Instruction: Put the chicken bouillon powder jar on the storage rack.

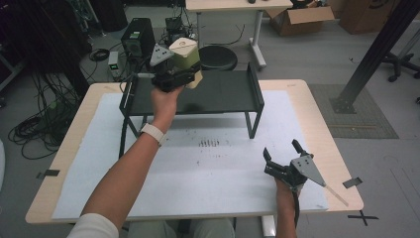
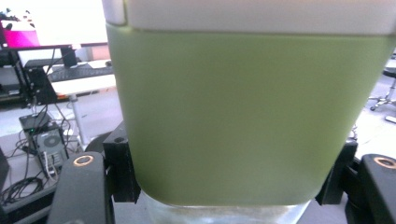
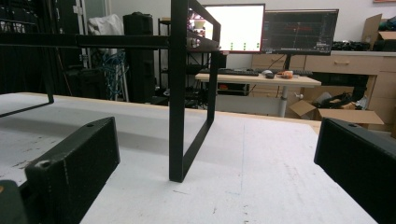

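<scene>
Left hand-held gripper (image 1: 184,74) clamps a matte green, cream-lidded squarish canister (image 1: 185,58) above the black metal shelf (image 1: 218,94) – right hand-held gripper (image 1: 283,154) gapes empty near the desk's right edge.

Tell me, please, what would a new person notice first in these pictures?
First, the pale green square container with a cream lid, gripped by the left tongs above the left end of the black metal shelf rack. Next, the right tongs, open and empty, low over the white table mat near its right front corner.
</scene>
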Tool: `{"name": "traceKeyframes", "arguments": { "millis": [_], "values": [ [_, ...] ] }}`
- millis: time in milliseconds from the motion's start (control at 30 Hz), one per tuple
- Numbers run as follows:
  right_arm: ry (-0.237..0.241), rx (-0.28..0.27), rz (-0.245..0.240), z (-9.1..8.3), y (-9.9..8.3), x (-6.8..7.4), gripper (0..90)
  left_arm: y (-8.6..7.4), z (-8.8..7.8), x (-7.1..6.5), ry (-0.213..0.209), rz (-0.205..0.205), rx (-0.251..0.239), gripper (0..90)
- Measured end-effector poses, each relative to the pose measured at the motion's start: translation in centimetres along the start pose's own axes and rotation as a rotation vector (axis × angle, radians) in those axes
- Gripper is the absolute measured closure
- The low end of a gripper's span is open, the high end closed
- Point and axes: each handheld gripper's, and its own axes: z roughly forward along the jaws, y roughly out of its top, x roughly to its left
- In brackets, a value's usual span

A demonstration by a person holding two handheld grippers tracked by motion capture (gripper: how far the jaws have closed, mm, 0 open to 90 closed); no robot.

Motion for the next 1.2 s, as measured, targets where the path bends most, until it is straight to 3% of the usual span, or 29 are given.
{"name": "traceKeyframes", "arguments": {
  "millis": [267, 333, 533, 933, 1200],
  "values": [
    [0.000, 0.000, 0.000, 0.0, 0.0, 0.0, 0.0, -0.5, 1.8, 0.6, 0.022, -0.030, 0.053, 29.6],
    [0.000, -0.002, 0.002, 0.0, 0.0, 0.0, 0.0, -1.0, 2.5, 0.9, 0.028, -0.058, 0.081, 29.6],
    [0.000, -0.002, 0.002, 0.0, 0.0, 0.0, 0.0, -2.0, 3.6, 1.1, 0.049, -0.054, 0.138, 29.6],
    [0.001, -0.004, 0.006, 0.0, 0.0, -0.1, 0.0, -3.2, 4.8, 0.6, 0.077, -0.039, 0.193, 29.5],
    [0.001, -0.005, 0.006, 0.0, 0.0, -0.1, 0.0, -3.4, 5.0, 0.4, 0.088, -0.019, 0.190, 29.5]
  ]
}}
